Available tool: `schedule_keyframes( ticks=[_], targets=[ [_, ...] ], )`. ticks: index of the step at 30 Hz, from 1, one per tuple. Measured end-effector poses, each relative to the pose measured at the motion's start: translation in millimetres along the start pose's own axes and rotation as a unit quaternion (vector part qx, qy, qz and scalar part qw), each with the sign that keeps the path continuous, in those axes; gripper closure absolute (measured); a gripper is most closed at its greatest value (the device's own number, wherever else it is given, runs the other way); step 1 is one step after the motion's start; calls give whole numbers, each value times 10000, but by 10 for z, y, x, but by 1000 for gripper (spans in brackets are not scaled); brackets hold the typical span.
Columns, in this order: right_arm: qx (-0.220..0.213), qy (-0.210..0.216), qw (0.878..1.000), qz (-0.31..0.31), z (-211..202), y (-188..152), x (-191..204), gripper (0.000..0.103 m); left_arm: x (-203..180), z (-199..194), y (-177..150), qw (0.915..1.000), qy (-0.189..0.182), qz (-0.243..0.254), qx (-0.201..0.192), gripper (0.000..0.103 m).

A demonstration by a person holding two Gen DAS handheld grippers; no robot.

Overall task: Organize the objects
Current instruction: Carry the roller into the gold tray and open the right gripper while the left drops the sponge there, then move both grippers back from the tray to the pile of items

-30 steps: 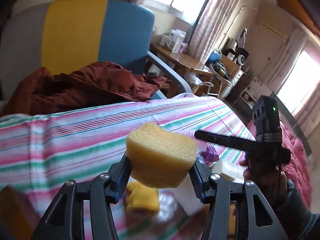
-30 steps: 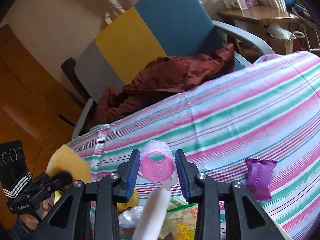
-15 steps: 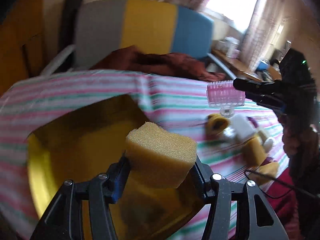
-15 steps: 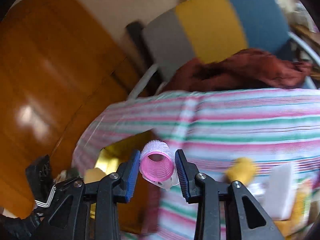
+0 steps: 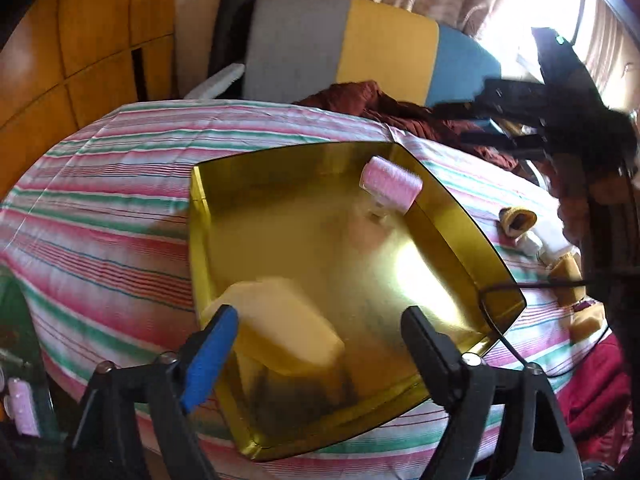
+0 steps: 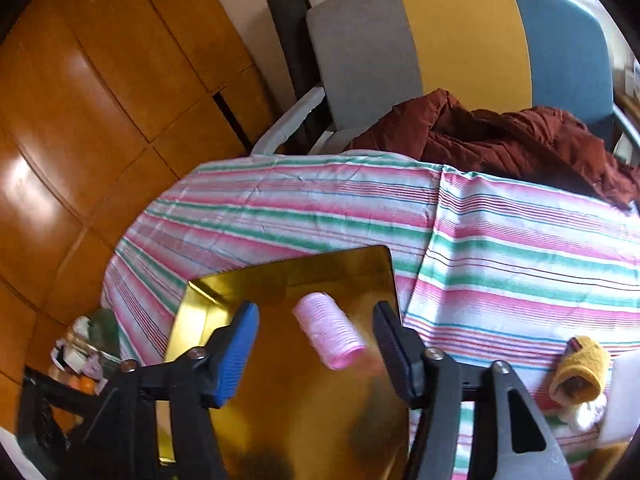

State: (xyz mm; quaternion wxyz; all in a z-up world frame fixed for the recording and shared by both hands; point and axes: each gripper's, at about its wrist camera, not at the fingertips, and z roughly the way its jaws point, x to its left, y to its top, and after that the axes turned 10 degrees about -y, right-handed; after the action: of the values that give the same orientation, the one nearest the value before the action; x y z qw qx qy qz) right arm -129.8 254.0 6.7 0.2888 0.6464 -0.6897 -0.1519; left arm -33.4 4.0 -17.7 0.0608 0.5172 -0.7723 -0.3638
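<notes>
Over the gold tray (image 5: 460,220) on the striped tablecloth (image 5: 100,208). Left gripper (image 5: 316,344) opening, pads off the yellow sponge (image 5: 284,320), blurred, sitting low at the tray's near-left corner between the jaws. Right gripper (image 6: 316,348) opening too, pink hair roller (image 6: 328,330) loose between its pads, touching neither, blurred above the tray floor near the far right wall. Off to the right on the cloth, a yellow knitted piece (image 6: 580,368) and other small items. Behind, a grey-yellow-blue chair (image 6: 460,36) with maroon clothing (image 6: 500,140) heaped on it.
</notes>
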Motion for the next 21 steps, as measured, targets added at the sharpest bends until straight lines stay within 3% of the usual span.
schedule_keyframes(
  ticks=[6, 11, 21],
  targets=[
    [-188, -362, 9983, -424, -212, -346, 187, 20, 28, -130, 42, 9991, 101, -229, -352, 15],
    [-452, -727, 9933, -779, -382, -646, 303, 18, -42, -233, 129, 9978, 241, -211, -572, 10],
    [-708, -1090, 9876, -883, -643, -1030, 306, 17, -258, -357, 131, 9946, 695, 151, -759, 3]
  ],
)
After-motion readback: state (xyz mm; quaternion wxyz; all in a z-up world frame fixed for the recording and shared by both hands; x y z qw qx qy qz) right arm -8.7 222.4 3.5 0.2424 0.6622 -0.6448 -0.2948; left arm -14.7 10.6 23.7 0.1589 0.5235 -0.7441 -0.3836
